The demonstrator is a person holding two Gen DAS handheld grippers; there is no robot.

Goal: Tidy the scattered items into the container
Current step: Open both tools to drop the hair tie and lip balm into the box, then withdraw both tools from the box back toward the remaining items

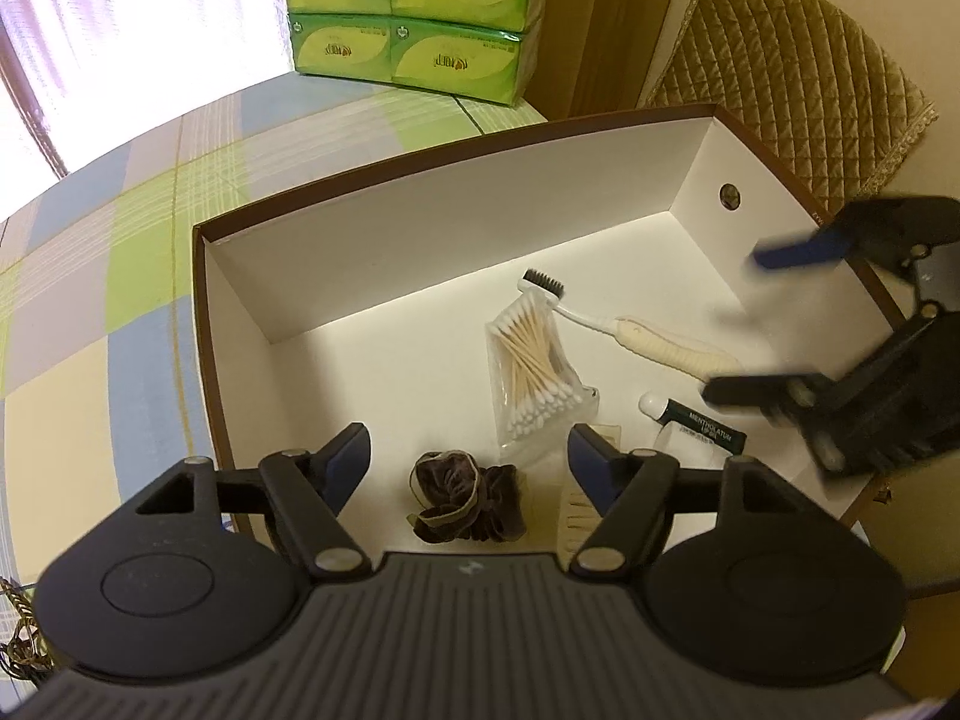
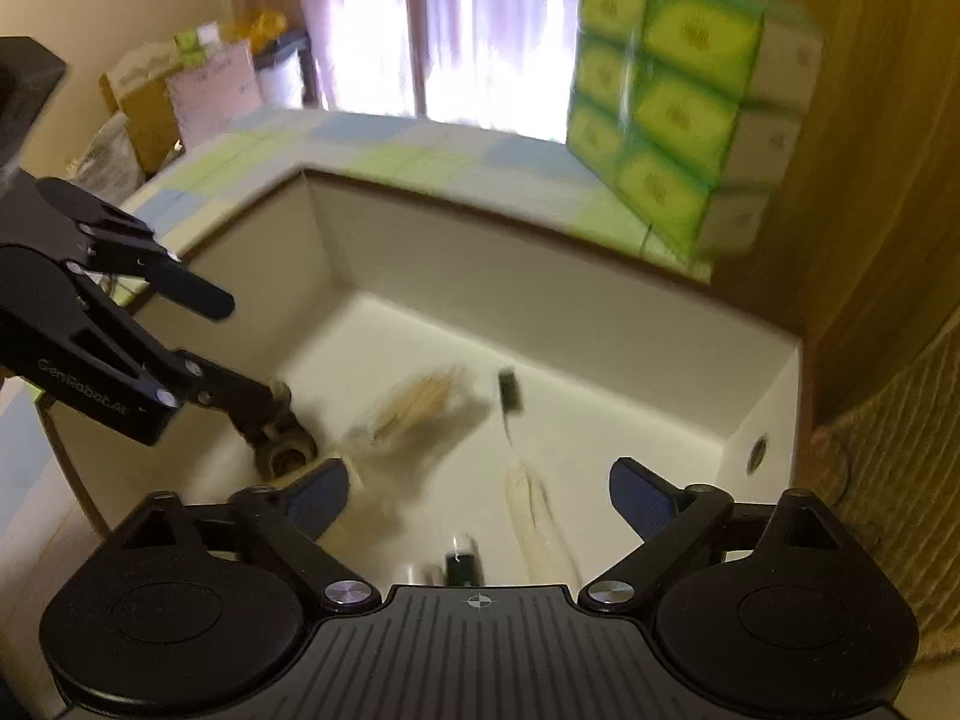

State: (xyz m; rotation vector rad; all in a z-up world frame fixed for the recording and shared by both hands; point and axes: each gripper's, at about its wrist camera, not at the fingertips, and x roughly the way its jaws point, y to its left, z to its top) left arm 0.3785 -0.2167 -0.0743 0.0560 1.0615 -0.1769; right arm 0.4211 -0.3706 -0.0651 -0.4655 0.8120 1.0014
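Sheer curtains [image 1: 90, 30] backlit by a window close off the far side of the room, behind a tabletop covered with a checked cloth [image 1: 90, 300] in pale blue, green and cream. Stacked green tissue packs [image 1: 408, 12] stand at the far edge of the cloth, and a quilted tan cushion [image 1: 792, 78] leans against the wall to the right.

Container: a shallow white box with a brown rim [image 1: 420, 210] rests on the cloth, open at the top. All visible items lie on its floor:
- white toothbrush [image 1: 606, 324], dark bristles toward the far wall, handle toward the right;
- clear pack of cotton swabs [image 1: 534, 372], just beside the toothbrush head;
- brown velvet scrunchie [image 1: 468, 504], near the front wall;
- dark green lip balm tube [image 1: 702, 423] with a white cap, near the right side.

Left gripper [image 1: 468, 456]: fingers spread, empty, poised directly above the scrunchie.

Right gripper [image 2: 480, 492]: fingers spread, empty, over the right side of the box, above the lip balm tube; this view is motion-blurred.
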